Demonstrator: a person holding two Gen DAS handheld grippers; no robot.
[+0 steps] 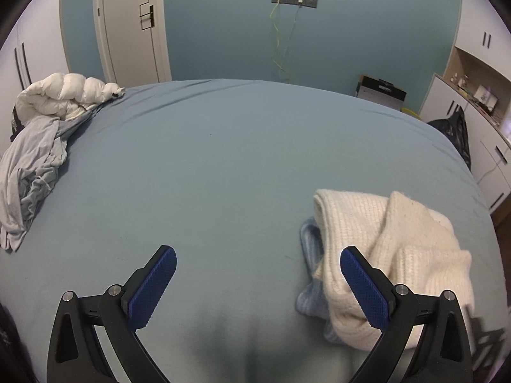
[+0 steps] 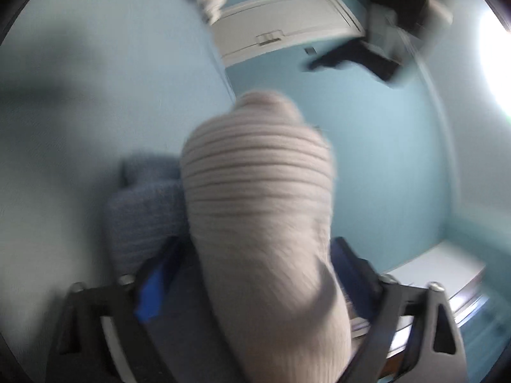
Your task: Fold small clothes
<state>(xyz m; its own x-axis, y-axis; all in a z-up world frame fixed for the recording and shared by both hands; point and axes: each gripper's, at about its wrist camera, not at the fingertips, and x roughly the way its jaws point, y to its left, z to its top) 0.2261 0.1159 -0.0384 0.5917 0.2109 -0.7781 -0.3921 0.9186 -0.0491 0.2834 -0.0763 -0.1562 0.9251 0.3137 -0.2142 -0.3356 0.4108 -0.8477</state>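
Observation:
A cream knitted sweater (image 1: 392, 249) lies bunched on the blue bed sheet (image 1: 223, 166) at the right, over a light blue knitted piece (image 1: 311, 290). My left gripper (image 1: 258, 274) is open and empty just above the sheet, its right finger (image 1: 364, 287) in front of the sweater's left edge. In the blurred right wrist view the cream ribbed knit (image 2: 258, 198) fills the space between my right gripper's fingers (image 2: 252, 274), which hold it. The blue knit (image 2: 143, 210) hangs beside it on the left.
A grey garment (image 1: 28, 178) and a white puffy jacket (image 1: 64, 95) lie at the bed's far left corner. White cabinets (image 1: 479, 121) and a dark bag (image 1: 453, 134) stand right of the bed. A door (image 1: 131, 22) and wall sockets (image 1: 293, 0) are behind.

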